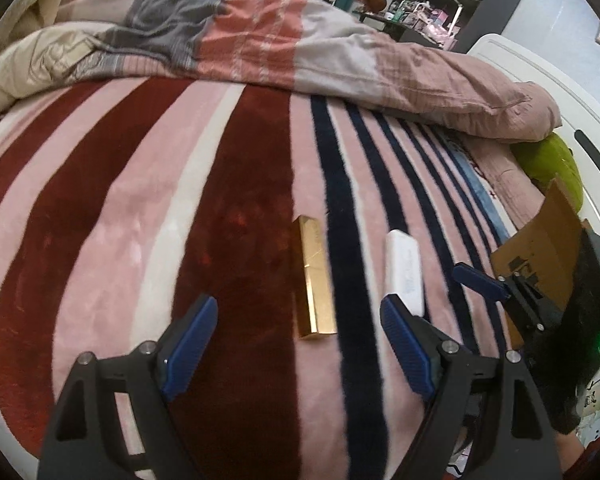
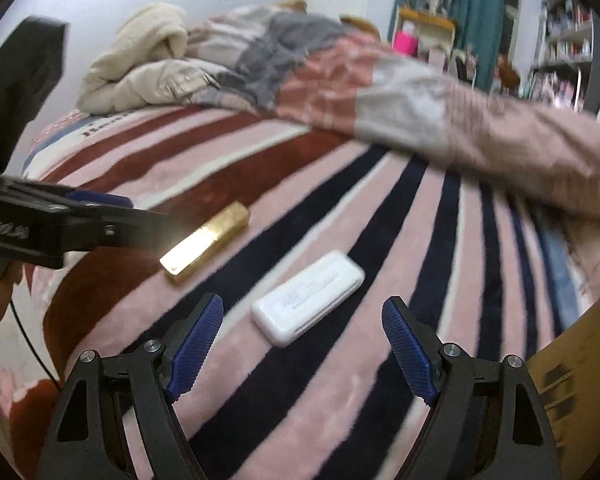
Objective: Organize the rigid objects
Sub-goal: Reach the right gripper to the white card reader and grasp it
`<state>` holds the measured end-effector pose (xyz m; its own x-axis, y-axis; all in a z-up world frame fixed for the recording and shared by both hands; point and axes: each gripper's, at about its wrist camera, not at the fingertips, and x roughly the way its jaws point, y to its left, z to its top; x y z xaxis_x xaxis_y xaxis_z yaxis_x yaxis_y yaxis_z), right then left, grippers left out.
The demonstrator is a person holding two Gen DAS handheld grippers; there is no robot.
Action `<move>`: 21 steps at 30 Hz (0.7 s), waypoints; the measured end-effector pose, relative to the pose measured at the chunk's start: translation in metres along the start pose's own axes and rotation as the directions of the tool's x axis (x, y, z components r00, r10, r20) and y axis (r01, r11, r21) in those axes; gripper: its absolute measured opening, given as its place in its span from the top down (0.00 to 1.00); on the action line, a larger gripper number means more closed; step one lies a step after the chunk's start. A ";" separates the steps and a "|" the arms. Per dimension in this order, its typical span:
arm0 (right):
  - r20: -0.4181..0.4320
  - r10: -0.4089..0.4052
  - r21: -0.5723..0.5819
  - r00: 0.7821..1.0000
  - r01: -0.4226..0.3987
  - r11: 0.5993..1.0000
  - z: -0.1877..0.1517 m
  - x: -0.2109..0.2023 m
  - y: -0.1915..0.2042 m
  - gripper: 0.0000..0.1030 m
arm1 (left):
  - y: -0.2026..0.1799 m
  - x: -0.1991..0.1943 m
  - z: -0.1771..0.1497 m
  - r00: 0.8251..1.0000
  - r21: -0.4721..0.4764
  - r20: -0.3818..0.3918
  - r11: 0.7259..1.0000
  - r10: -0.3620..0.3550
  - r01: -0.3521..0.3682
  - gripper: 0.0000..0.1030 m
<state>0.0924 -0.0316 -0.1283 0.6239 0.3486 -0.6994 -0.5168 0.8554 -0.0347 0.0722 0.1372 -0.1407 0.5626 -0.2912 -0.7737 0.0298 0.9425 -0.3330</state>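
Gold bar-shaped box [image 1: 315,280] and white case [image 2: 308,298] lie apart on the bed's striped plush blanket [image 1: 140,216]. I hold left gripper [image 1: 300,344] and right gripper [image 2: 303,346] with jaws apart, empty. Risk: soft pile lets either sink or skid sideways under uneven closing.

Two handheld tongs, black frames.
Left tongs [image 1: 300,344] and right tongs [image 2: 303,344]: ribbed blue pads [image 2: 196,348], silver screws [image 2: 89,356], triangular cut-outs.
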 end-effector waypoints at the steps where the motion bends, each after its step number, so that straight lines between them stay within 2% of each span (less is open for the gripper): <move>1: -0.012 0.012 0.019 1.000 -0.011 1.000 -0.001 0.005 -0.002 0.23 | 0.002 0.002 0.000 1.000 -0.003 -0.003 1.000 0.002 -0.002 0.21; 7: -0.049 0.073 0.187 0.996 -0.063 0.980 0.007 0.036 -0.017 0.23 | 0.010 0.003 -0.002 1.000 -0.024 -0.007 1.000 0.017 -0.017 0.21; 9: -0.049 0.064 0.225 0.997 -0.052 0.973 0.008 0.041 -0.021 0.38 | 0.010 0.000 -0.003 1.000 -0.024 -0.004 1.000 0.017 -0.017 0.21; 10: -0.056 0.053 0.231 0.997 -0.038 0.972 0.008 0.042 -0.023 0.53 | 0.008 -0.003 -0.003 1.000 -0.021 -0.001 1.000 0.018 -0.018 0.21; 11: -0.058 0.055 0.236 0.997 -0.040 0.971 0.007 0.040 -0.025 0.60 | 0.007 -0.005 -0.003 1.000 -0.019 0.002 1.000 0.019 -0.019 0.21; 13: -0.061 0.064 0.216 0.996 -0.049 0.975 0.006 0.034 -0.027 0.67 | 0.005 -0.011 -0.003 1.000 -0.015 0.010 1.000 0.018 -0.018 0.21; 17: -0.079 0.132 0.137 0.988 -0.120 0.983 -0.009 0.014 -0.031 0.68 | -0.001 -0.019 -0.002 1.000 -0.009 0.025 1.000 0.011 -0.011 0.21; 19: -0.111 0.108 0.111 0.988 -0.095 0.989 -0.021 0.005 -0.034 0.68 | -0.007 -0.020 -0.002 1.000 0.001 0.025 1.000 0.006 -0.006 0.21; 21: -0.122 0.046 0.102 0.991 -0.034 0.994 -0.026 0.000 -0.037 0.63 | -0.013 -0.020 -0.001 1.000 0.013 0.024 1.000 -0.001 0.000 0.21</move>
<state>0.0965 -0.0732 -0.1453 0.5229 0.3381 -0.7825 -0.4749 0.8778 0.0620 0.0593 0.1310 -0.1213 0.5824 -0.2878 -0.7603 0.0408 0.9444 -0.3263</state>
